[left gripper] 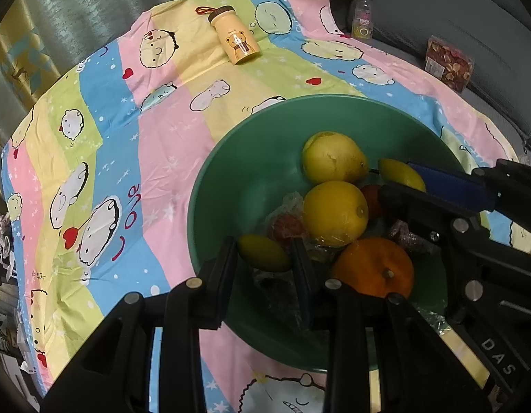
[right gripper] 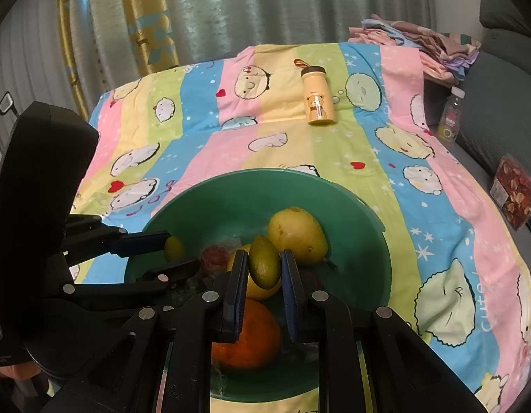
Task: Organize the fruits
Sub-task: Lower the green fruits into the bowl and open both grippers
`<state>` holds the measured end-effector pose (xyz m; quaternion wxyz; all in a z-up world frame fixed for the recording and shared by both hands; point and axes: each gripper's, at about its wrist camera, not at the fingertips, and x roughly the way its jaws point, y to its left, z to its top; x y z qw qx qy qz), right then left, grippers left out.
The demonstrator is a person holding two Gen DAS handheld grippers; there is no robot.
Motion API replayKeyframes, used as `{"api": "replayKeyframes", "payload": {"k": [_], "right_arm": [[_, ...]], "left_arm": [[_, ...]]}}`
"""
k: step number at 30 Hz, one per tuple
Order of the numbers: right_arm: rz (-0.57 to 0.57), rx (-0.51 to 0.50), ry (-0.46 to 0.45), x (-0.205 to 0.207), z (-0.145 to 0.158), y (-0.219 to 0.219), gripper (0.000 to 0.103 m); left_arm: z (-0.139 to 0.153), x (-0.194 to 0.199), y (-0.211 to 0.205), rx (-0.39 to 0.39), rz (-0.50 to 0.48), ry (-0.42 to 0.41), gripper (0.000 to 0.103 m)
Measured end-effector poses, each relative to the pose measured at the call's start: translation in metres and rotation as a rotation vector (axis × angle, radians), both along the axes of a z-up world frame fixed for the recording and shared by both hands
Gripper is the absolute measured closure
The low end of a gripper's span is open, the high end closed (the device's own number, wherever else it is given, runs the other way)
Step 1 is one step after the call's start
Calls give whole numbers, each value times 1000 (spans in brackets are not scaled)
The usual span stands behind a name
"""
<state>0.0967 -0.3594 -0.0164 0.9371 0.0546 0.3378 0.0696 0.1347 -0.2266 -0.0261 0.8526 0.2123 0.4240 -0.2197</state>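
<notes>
Both tongs are gripping lemons over the bowl (left gripper: 231, 158) — left tongs (left gripper: 265, 258) near its rim, right tongs (right gripper: 264, 268) mid-bowl, lemon (right gripper: 264, 265) upright.

A home living room: a cartoon-print sheet (right gripper: 282, 144) covers the tabletop, with curtains (right gripper: 231, 10) behind, a grey sofa (right gripper: 499, 103) and folded laundry (right gripper: 420, 44).

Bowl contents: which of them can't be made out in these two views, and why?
- Wrapped red items, left wrist view: crinkled plastic and the lemons hide what they are.
- Bowl bottom, both views: covered by fruit and jaws.
- Orange, right wrist view: partly behind the right gripper.
- Small lemon, right wrist view: mostly hidden by the left gripper.
</notes>
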Motion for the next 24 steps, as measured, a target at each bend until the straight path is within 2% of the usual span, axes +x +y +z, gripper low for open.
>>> {"api": "replayKeyframes", "payload": {"k": [24], "right_arm": [[-2, -2, 0, 0, 0, 0, 82]], "left_arm": [[-1, -2, -6, 22, -9, 1, 71]]}}
